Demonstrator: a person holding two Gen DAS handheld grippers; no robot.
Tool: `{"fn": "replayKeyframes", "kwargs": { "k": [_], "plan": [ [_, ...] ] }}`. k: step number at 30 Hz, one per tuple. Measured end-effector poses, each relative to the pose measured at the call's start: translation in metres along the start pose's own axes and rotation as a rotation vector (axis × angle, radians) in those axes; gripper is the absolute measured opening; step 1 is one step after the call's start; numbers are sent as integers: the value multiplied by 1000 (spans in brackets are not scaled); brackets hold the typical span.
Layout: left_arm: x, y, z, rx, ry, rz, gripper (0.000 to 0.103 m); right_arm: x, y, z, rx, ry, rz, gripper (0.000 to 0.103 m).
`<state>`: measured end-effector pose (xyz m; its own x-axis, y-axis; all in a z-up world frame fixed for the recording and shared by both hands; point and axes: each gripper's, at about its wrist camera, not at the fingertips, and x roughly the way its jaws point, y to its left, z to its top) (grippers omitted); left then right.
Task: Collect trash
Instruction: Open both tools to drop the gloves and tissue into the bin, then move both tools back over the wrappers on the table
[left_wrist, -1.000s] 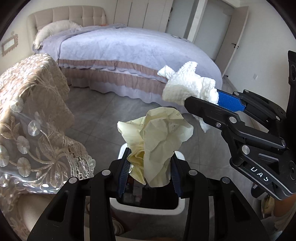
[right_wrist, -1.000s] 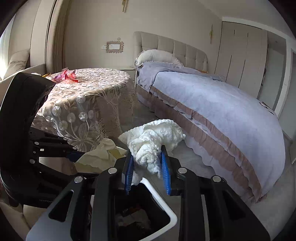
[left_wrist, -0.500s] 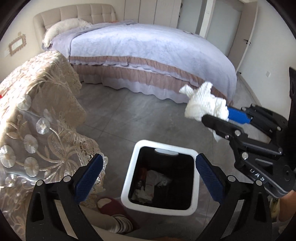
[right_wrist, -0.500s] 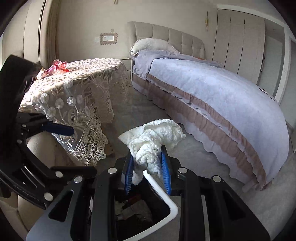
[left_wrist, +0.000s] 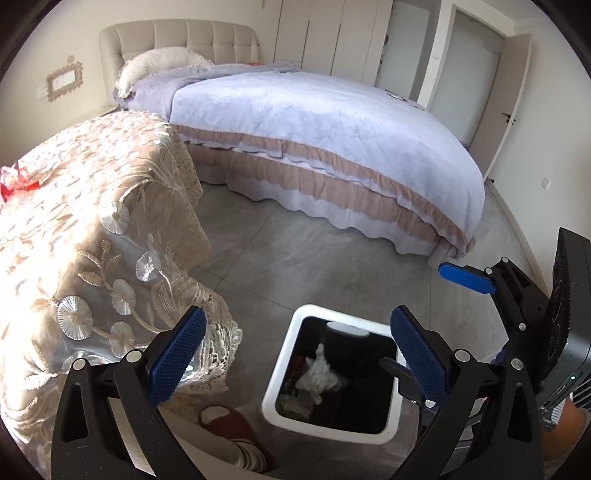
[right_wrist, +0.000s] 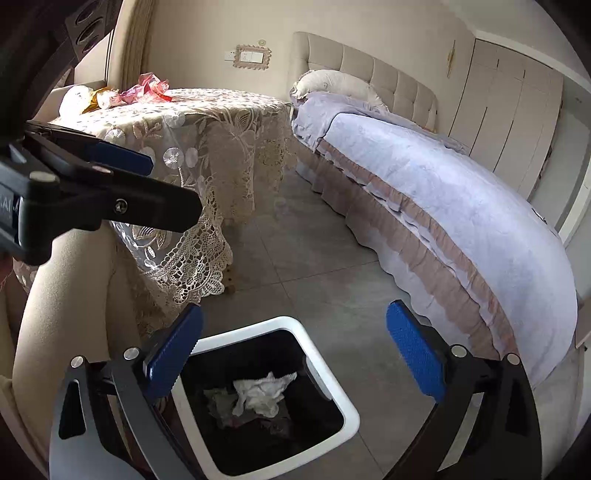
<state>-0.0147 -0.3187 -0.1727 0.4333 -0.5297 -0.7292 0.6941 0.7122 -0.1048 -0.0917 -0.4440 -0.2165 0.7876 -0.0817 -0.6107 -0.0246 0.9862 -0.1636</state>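
My left gripper (left_wrist: 297, 345) hangs with its two blue, ribbed pads (left_wrist: 176, 356) spread wide and nothing between them; my right gripper (right_wrist: 293, 350) is spread just as wide, also empty. Both hover over one trash bin (right_wrist: 334, 384), a square tub with a rounded white rim and a black lining, standing on the grey tiled floor (left_wrist: 295, 258). Inside the bin lies a crumpled white tissue wad (right_wrist: 262, 393) on top of darker, duller scraps near the middle of the bin; from the left wrist view the same white wad (left_wrist: 319, 371) sits toward the bin's left wall.

Beside the bin's left side hangs one lace tablecloth (left_wrist: 92, 229), cream, embroidered with round flowers and a scalloped openwork hem, draped over a table. At the table's far edge lie crinkled pink-red wrappers (right_wrist: 147, 86) and a pale yellowish bundle (right_wrist: 83, 98) just beside them. Beyond the floor stands one bed (left_wrist: 332, 140) with a soft lavender cover, a ruffled beige band, a tufted headboard and one white pillow (left_wrist: 162, 64).
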Motion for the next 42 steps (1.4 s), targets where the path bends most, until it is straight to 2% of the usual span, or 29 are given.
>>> {"fn": "replayKeyframes", "kwargs": {
  "k": [6,10,13,19,21,23,28,34,38,42],
  "plan": [
    [-9,11,0,-23,-28,8,98,-4,-1,10,5,-47,-12,99],
    [-19,23,1,-42,-54,29,98,-9,-1,22,2,-118,-22,99],
    [-30,35,2,-62,-78,52,98,-15,0,34,9,-202,-3,99],
    [-55,64,3,-109,-129,114,98,-42,1,62,78,-464,140,99],
    [-65,76,3,-130,-149,133,98,-48,4,75,86,-510,185,99],
    [-76,90,4,-153,-172,154,98,-49,8,91,81,-521,232,99],
    [-102,124,3,-205,-226,216,98,-42,26,127,65,-475,345,99],
    [-124,161,0,-260,-266,282,98,-43,50,163,60,-558,417,99],
    [-138,187,-2,-302,-287,327,98,-44,71,186,9,-598,436,99],
    [-154,215,-4,-346,-299,364,98,-41,102,205,-86,-632,383,99]
  ]
}}
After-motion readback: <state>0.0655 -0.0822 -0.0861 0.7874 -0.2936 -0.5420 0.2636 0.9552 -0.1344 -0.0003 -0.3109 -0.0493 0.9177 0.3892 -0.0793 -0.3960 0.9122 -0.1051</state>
